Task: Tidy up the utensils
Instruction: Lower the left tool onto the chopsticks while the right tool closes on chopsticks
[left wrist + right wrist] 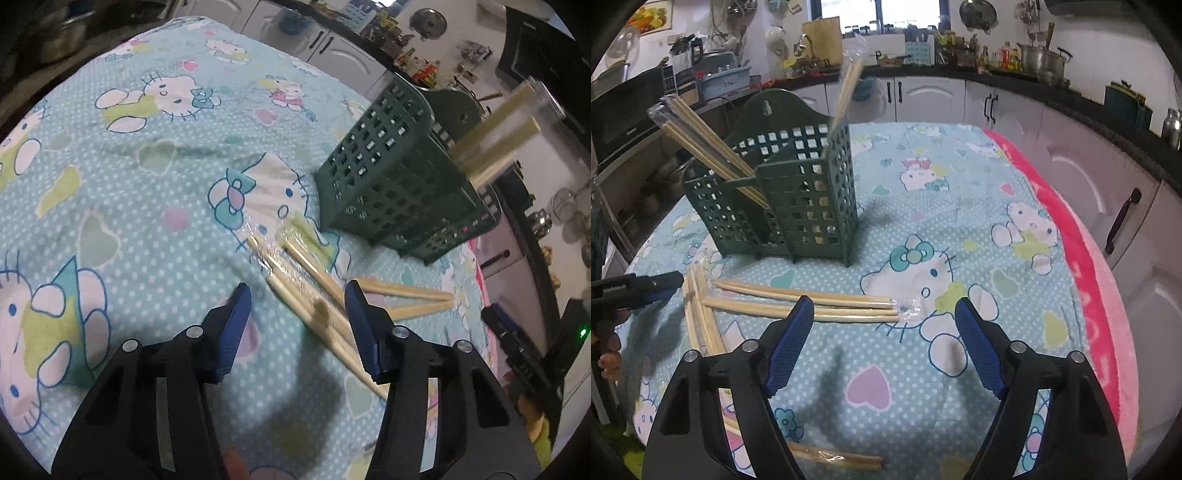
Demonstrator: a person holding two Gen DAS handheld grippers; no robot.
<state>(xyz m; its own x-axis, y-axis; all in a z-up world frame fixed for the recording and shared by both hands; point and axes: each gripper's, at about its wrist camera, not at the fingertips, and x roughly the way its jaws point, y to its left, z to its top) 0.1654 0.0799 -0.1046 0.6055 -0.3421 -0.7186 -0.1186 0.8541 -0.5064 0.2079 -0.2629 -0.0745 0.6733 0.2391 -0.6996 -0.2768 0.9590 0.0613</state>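
Green lattice holder (783, 192) stands ahead-left of the right gripper (884, 332), with wrapped chopsticks (701, 136) leaning out of it. Both grippers gape, pads pressing nothing. The left gripper (295, 325) straddles a blurred wrapped pair (295, 280) whose near end its right finger hides. Another pair (812, 302) lies just ahead of the right gripper; one more (834, 458) is partly hidden beneath it. Open cloth (960, 229) stretches to its right.

I see wrapped chopstick pairs (801, 302) lying flat just ahead of my right claw (884, 332); another pair (306, 291) lies slanted between my left claw's (297, 306) fingers; the green holder (783, 192) stands upright beyond, chopsticks leaning inside.
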